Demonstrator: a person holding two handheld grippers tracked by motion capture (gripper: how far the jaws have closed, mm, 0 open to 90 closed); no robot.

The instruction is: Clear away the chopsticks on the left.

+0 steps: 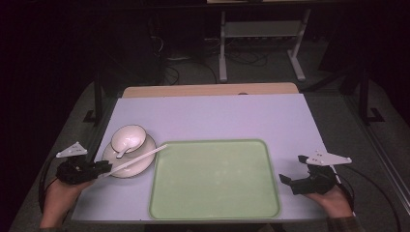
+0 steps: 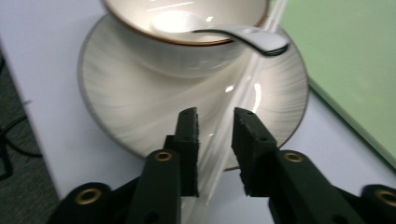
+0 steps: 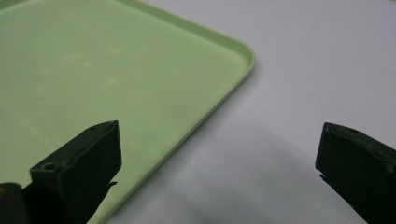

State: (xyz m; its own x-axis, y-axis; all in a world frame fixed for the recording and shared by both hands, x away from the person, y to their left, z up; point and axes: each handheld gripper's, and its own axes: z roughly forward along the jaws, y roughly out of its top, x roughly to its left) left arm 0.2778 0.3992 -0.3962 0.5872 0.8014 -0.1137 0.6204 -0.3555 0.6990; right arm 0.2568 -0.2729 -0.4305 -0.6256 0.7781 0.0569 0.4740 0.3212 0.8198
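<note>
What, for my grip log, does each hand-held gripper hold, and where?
Nothing: white stick's near end lies between left hand-held gripper's open jaws; right hand-held gripper empty.

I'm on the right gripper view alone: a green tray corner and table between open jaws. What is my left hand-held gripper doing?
Observer: The left hand-held gripper sits at the near rim of a plate, with a pale stick running between its jaws.
Operator: Is the stick clamped?
Observer: No. The left gripper view shows a gap beside the stick, so the pads are not pressing on it.
Operator: What is on the plate?
Observer: A bowl stands on it, with a spoon resting inside.
</note>
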